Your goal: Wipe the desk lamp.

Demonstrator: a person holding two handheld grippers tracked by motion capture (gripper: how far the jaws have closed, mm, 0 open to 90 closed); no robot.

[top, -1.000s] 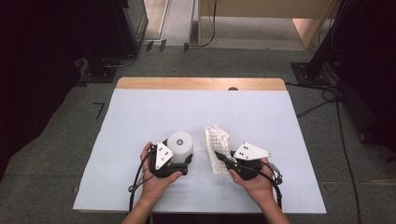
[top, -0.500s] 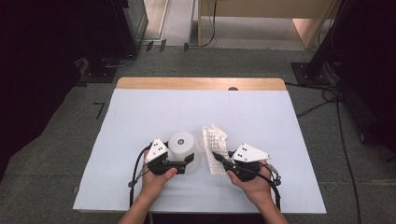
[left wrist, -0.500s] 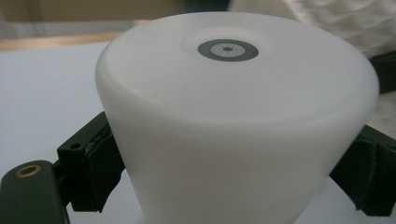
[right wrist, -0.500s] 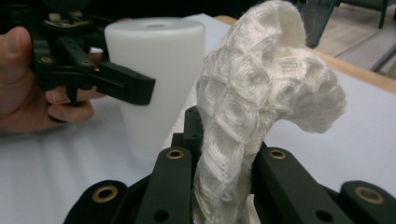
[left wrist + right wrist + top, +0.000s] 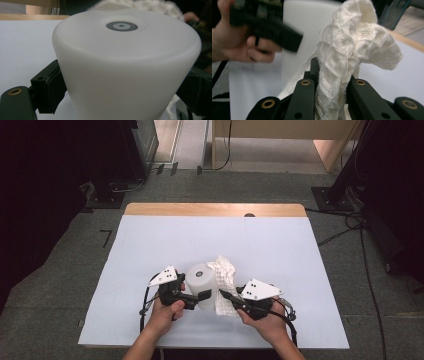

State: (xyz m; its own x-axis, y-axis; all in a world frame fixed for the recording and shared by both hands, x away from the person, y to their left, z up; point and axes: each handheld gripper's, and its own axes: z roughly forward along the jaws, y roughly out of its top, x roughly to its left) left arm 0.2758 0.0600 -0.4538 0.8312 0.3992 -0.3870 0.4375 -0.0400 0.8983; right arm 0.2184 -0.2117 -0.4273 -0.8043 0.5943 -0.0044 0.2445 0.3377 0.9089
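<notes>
Near the table's [image 5: 150,240] near edge, centre: white cup [image 5: 201,279] upside down, clamped across its sides by left gripper [image 5: 196,296]. Just right of it, touching: white knitted cloth [image 5: 225,285], pinched tight by right gripper [image 5: 225,296]. From high: both hands side by side. From left gripper view: grey ring [image 5: 121,26] on cup's base. From right gripper view: cloth's weave bunched upward between jaws, left hand [image 5: 234,42] beyond.
</notes>
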